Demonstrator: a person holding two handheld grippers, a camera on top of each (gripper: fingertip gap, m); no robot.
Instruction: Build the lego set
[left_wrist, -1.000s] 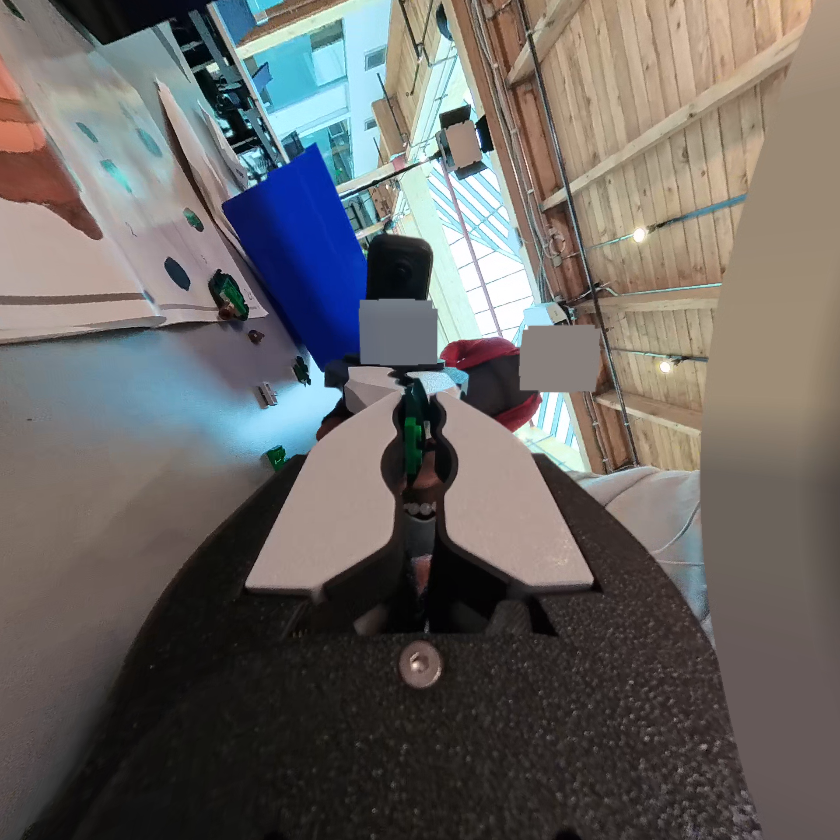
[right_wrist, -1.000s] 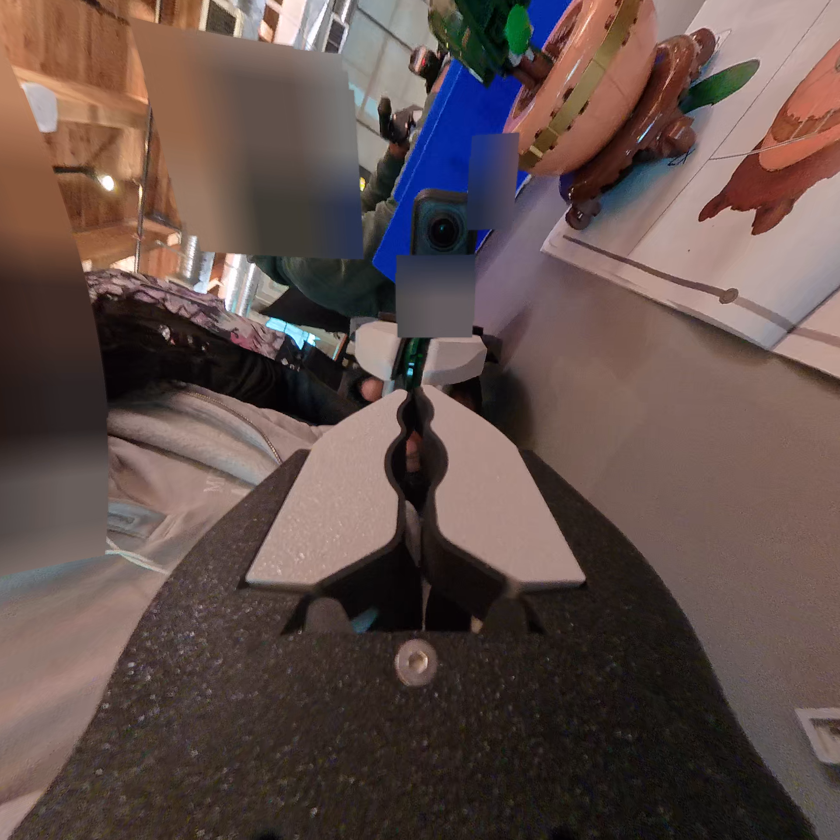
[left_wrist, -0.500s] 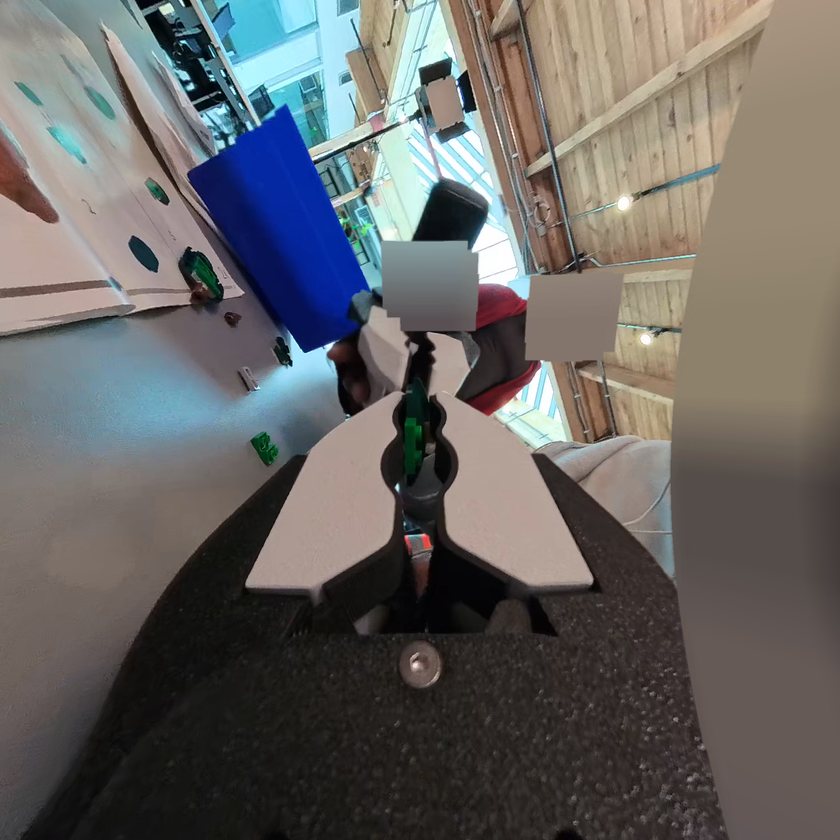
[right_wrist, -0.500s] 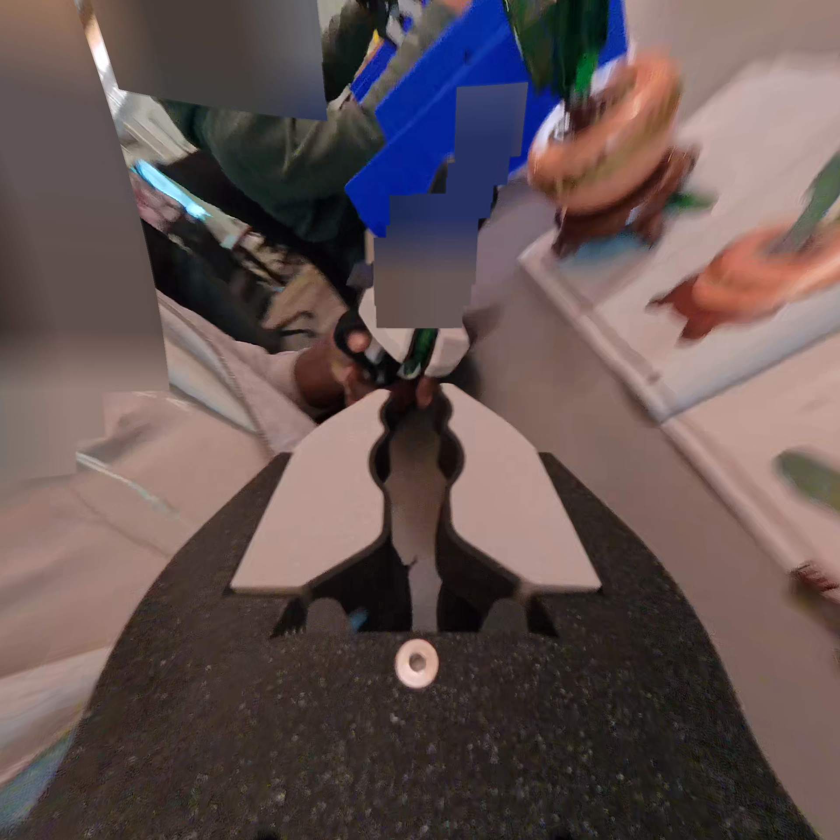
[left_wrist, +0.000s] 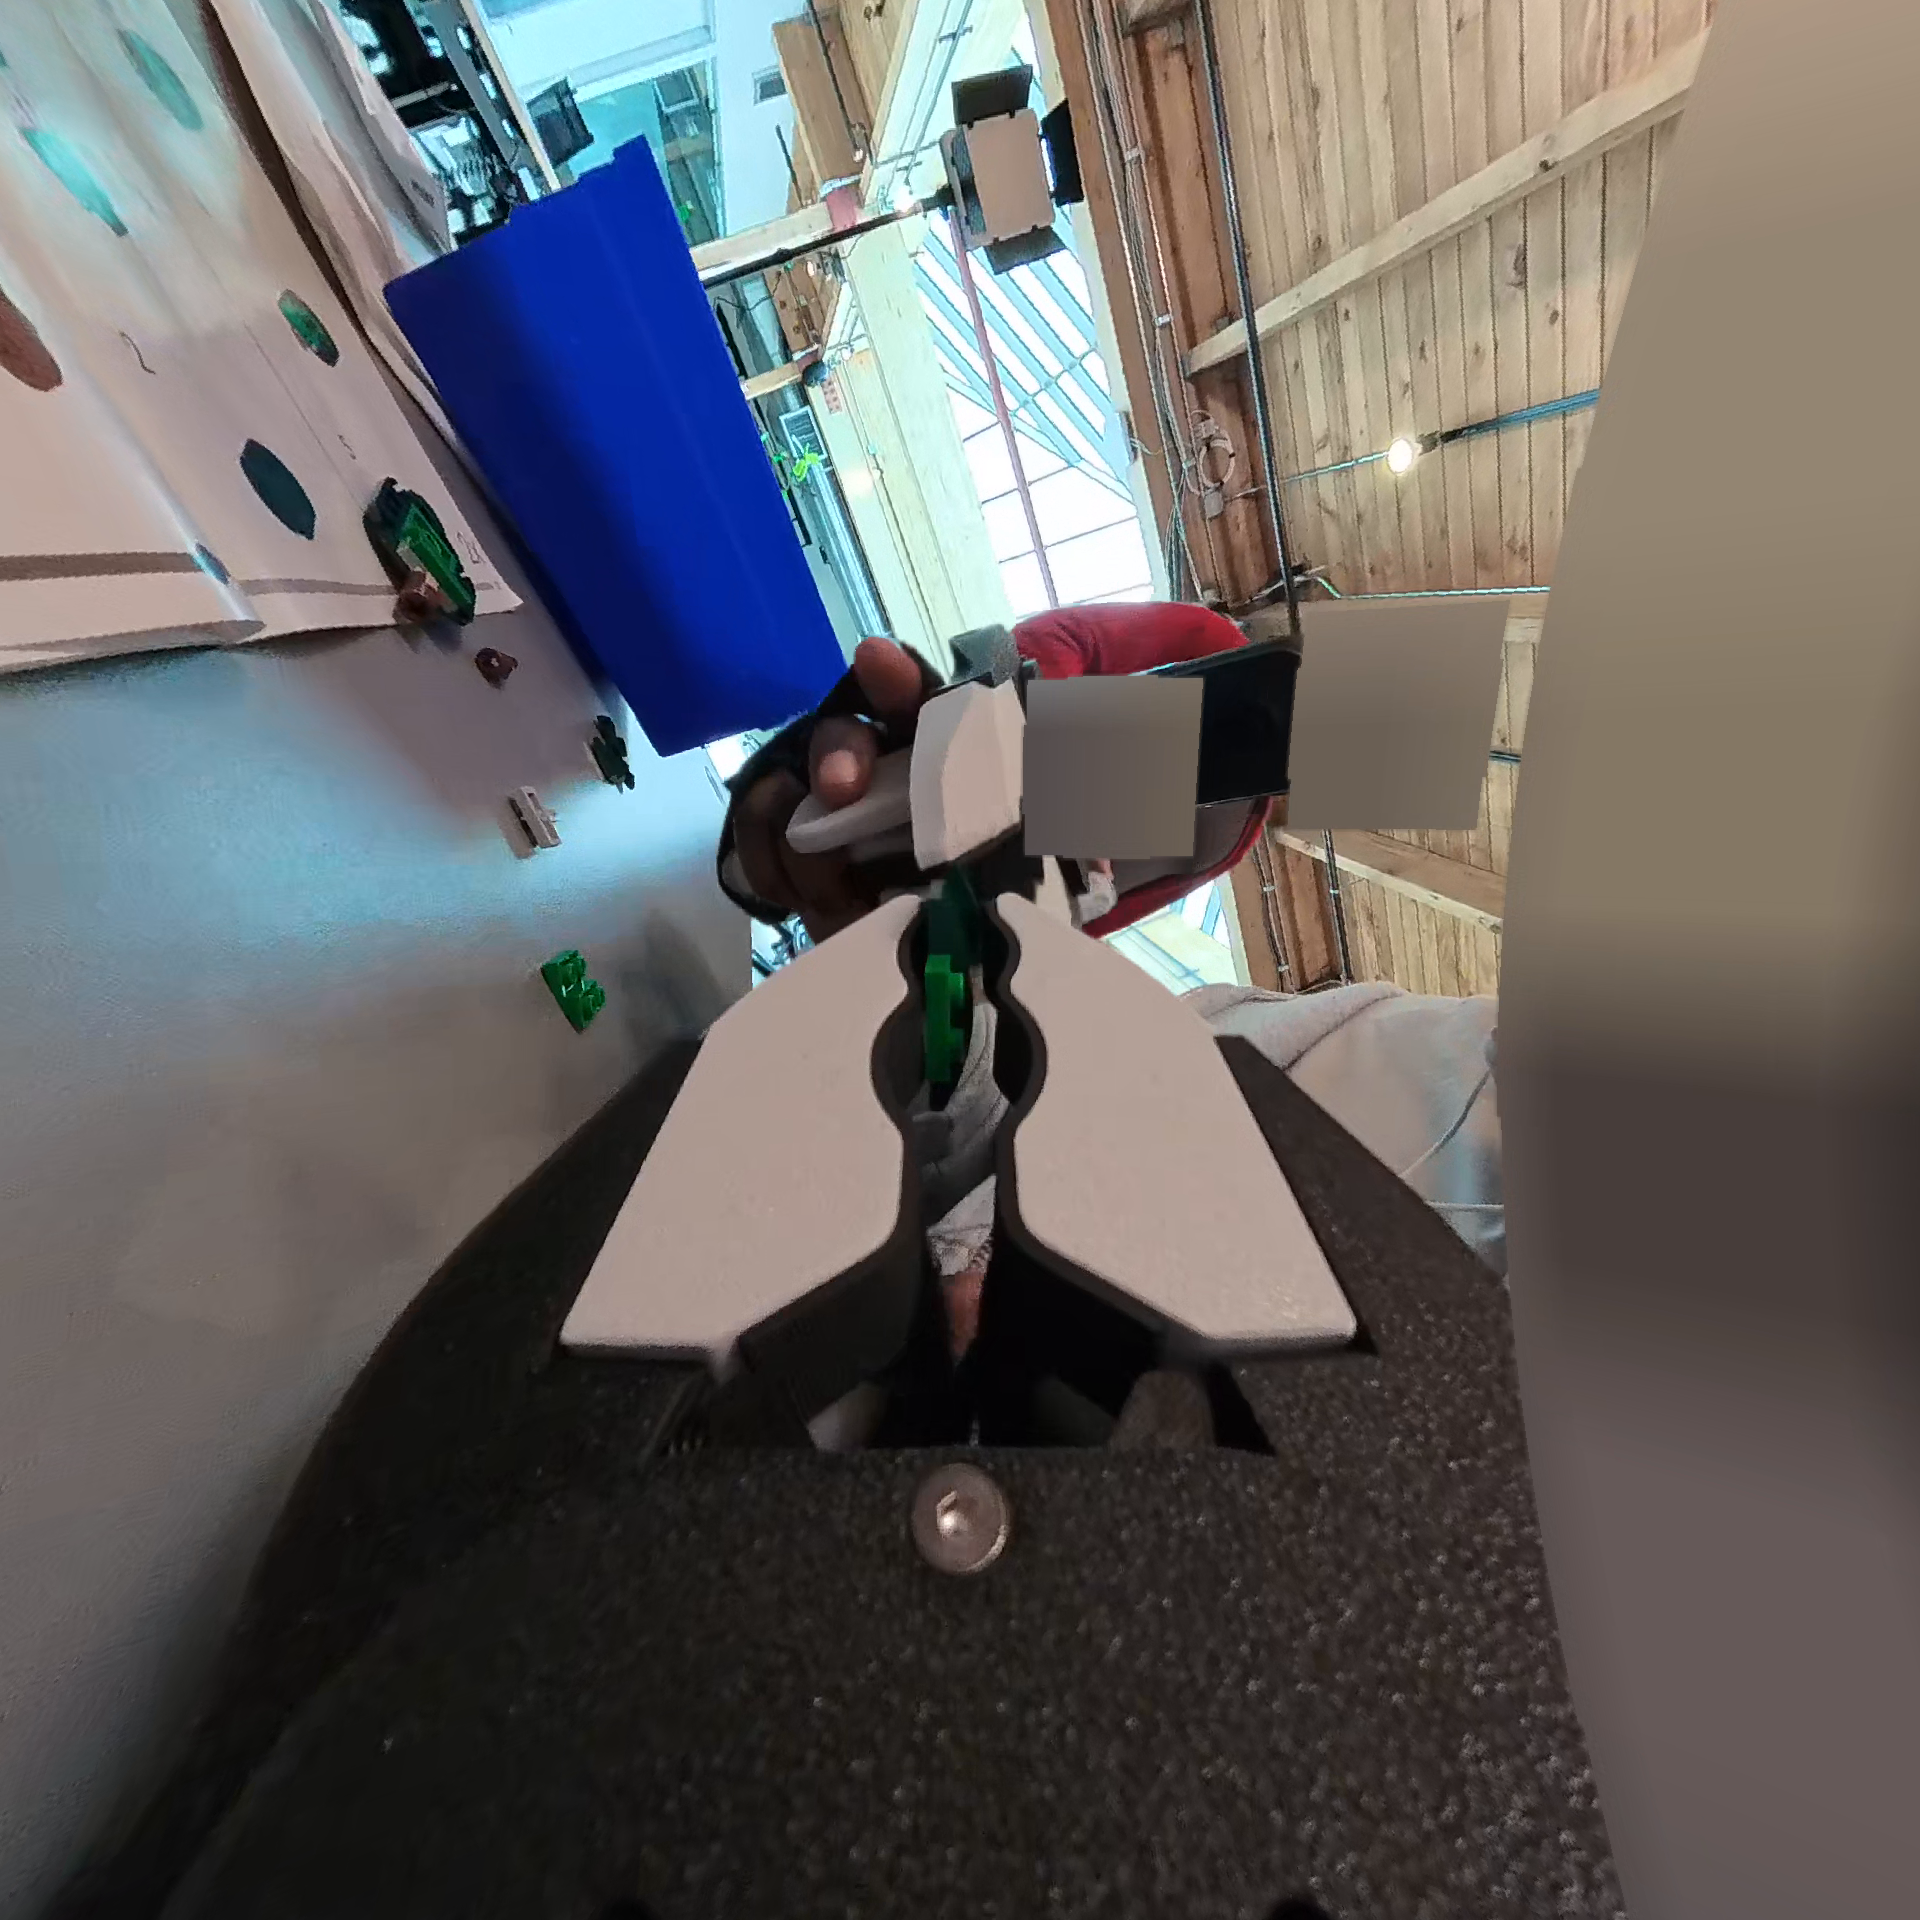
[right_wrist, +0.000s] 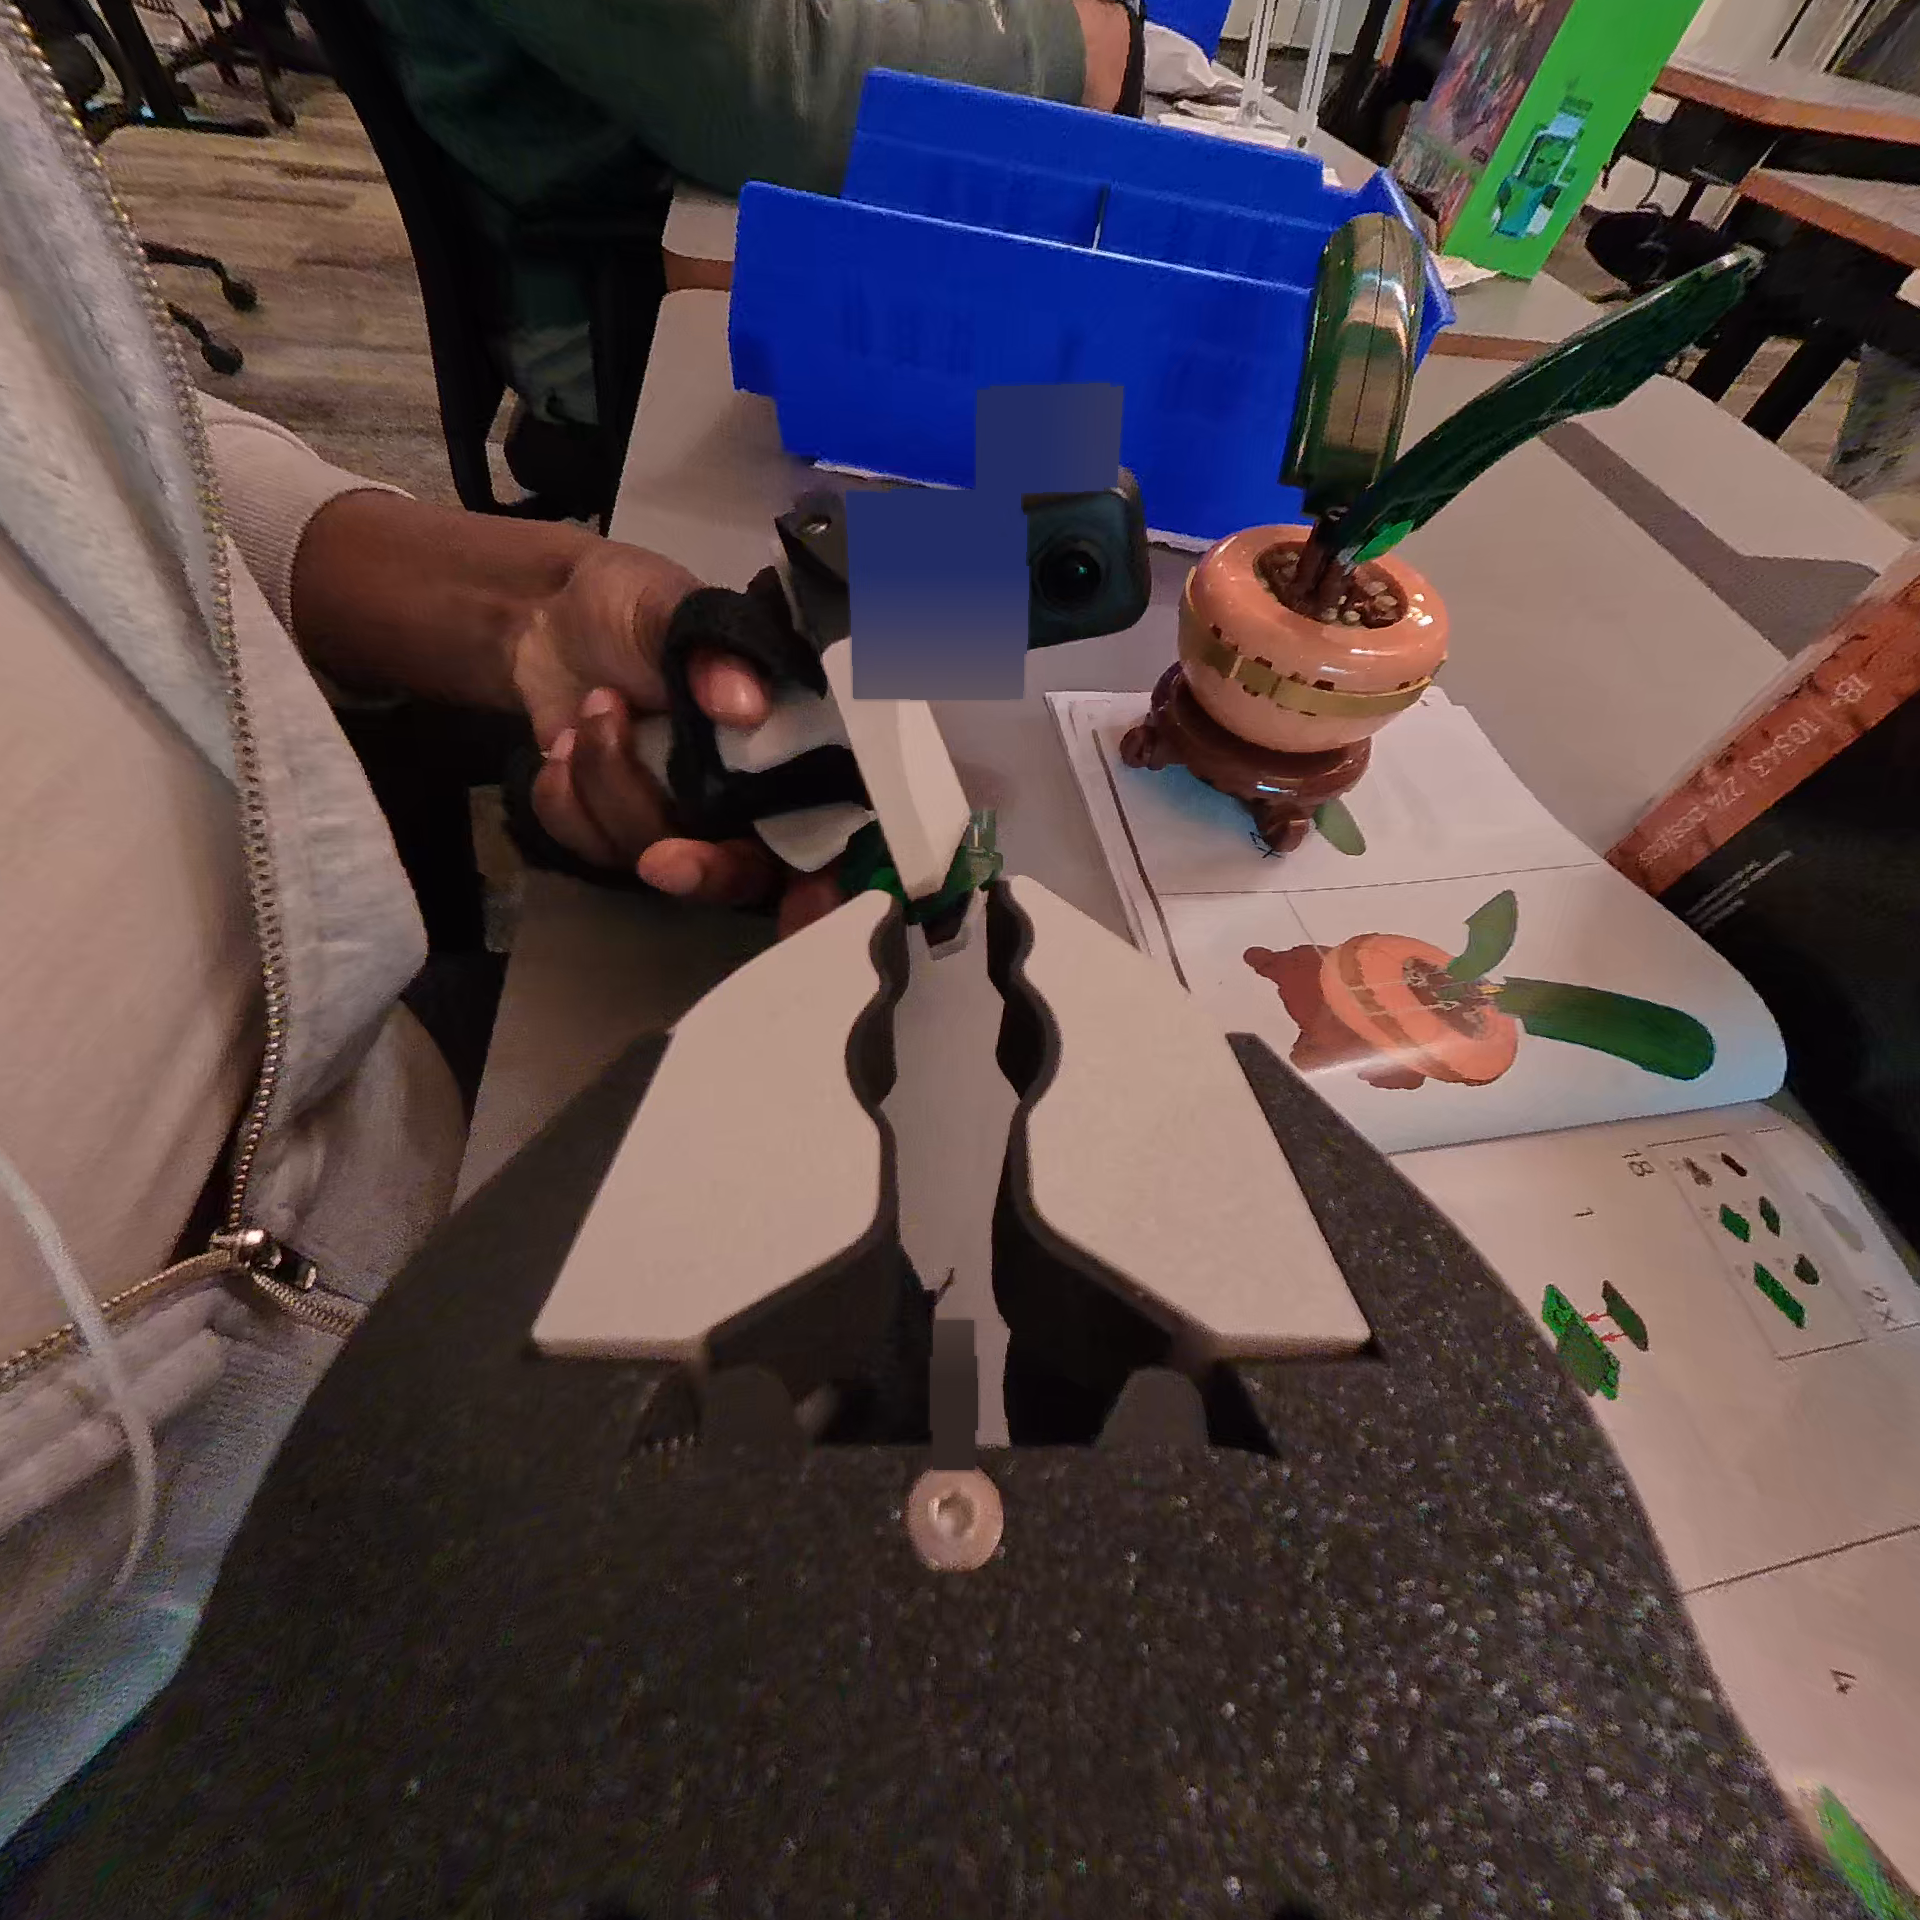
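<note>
The grey worktop (right_wrist: 1621, 582) carries a blue bin (right_wrist: 997, 343) at the far side, an open instruction booklet (right_wrist: 1455, 935) and the potted lego plant (right_wrist: 1311, 644) on its far page. The left gripper (left_wrist: 958, 914) is clamped on a green lego piece (left_wrist: 945, 1003). The right gripper (right_wrist: 943, 914) stands slightly parted, empty, its tips at that piece.

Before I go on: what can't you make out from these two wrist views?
- Green piece, left wrist view: mostly hidden between the left gripper fingers; shape unclear.
- Same piece, right wrist view: covered by the left gripper's finger.
- Right gripper: a gap shows; contact with the piece unclear.
- Loose bricks: too small.
</note>
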